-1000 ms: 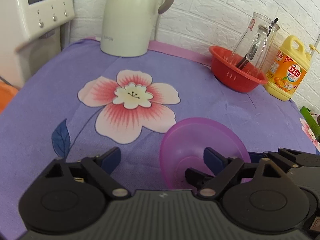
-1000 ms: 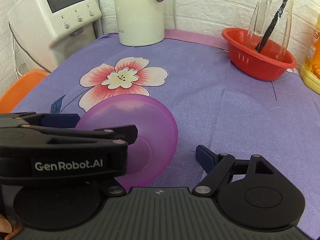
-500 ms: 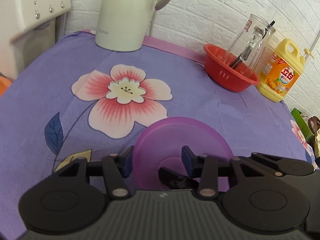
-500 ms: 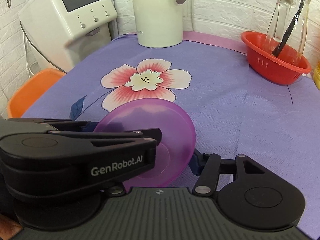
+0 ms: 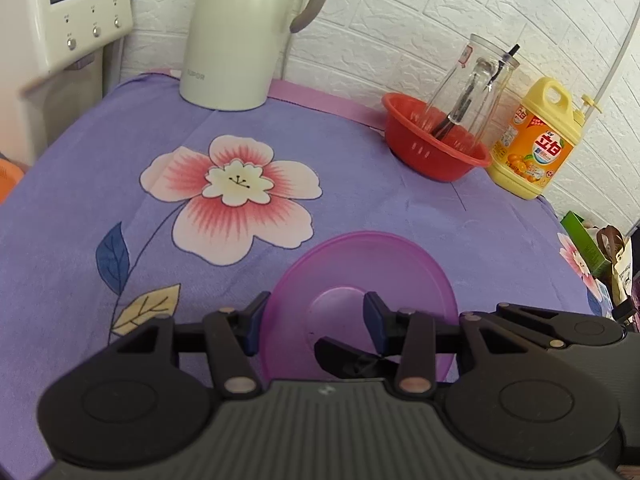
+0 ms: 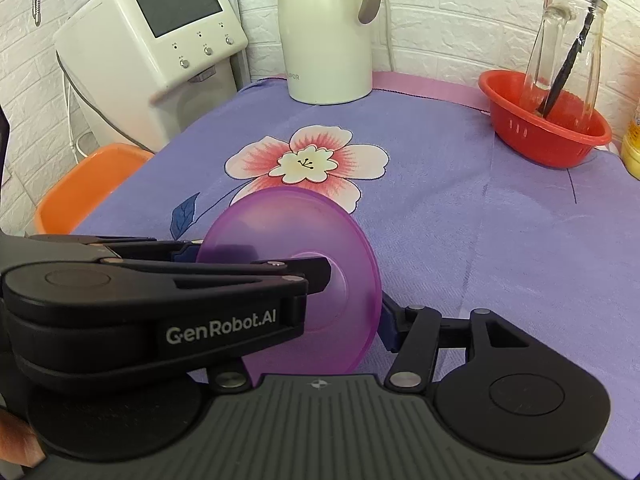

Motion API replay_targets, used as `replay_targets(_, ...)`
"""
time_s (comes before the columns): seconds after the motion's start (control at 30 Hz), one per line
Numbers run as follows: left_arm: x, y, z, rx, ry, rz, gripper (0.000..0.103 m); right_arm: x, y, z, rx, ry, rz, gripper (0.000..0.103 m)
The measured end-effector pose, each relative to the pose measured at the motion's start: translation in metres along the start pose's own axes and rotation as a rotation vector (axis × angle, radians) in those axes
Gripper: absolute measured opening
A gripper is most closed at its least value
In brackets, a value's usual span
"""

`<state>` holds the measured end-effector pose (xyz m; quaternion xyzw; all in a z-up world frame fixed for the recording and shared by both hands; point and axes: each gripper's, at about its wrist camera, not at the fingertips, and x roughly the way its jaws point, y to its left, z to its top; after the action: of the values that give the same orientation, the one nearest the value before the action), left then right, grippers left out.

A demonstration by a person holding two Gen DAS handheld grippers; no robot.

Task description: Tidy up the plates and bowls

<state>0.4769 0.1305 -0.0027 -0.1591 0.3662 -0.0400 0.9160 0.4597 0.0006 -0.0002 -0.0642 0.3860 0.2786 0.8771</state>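
A translucent purple plate is held tilted on edge above the purple flowered cloth. My left gripper has its jaws half closed with one finger each side of the plate's near rim. In the right wrist view the plate stands between the left gripper's arm and my right finger. My right gripper also straddles the plate; its left finger is hidden behind the left gripper. Whether either pad presses the plate is unclear.
A red colander bowl with a glass carafe stands at the back right, beside a yellow detergent bottle. A white kettle and a white appliance stand at the back. An orange seat lies left of the table.
Both grippers narrowed around the plate. The plate rose from lying low on the cloth to standing tilted on edge, and both views shifted back from the table.
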Motion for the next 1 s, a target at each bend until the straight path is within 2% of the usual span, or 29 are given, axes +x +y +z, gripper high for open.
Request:
replay_targets(0.1, -0.005, -0.004, -0.003, -0.015, 0.015, -0.008, 0.044, -0.007, -0.001, -0.002, 0.007, 0.006, -0.001, 0.094)
replay_targets(0.47, -0.042, -0.05, -0.025, 0.041, 0.022, -0.048, 0.044, -0.059, -0.007, -0.027, 0.02, 0.008, -0.038, 0.095)
replay_targets(0.7, -0.057, -0.1, -0.048, 0.071, 0.046, -0.129, 0.044, -0.1, -0.03, -0.055, 0.079, 0.024, -0.083, 0.097)
replay_targets(0.77, -0.052, -0.108, -0.054, 0.064, 0.064, -0.134, 0.044, -0.099, -0.039, -0.061, 0.108, 0.046, -0.09, 0.099)
replay_targets(0.87, -0.039, -0.103, -0.059, 0.033, 0.103, -0.123, 0.044, -0.085, -0.05, -0.067, 0.157, 0.089, -0.058, 0.099)
replay_targets(1.0, -0.024, -0.086, -0.049, 0.011, 0.108, -0.091, 0.044, -0.061, -0.05, -0.058, 0.135, 0.097, -0.047, 0.099)
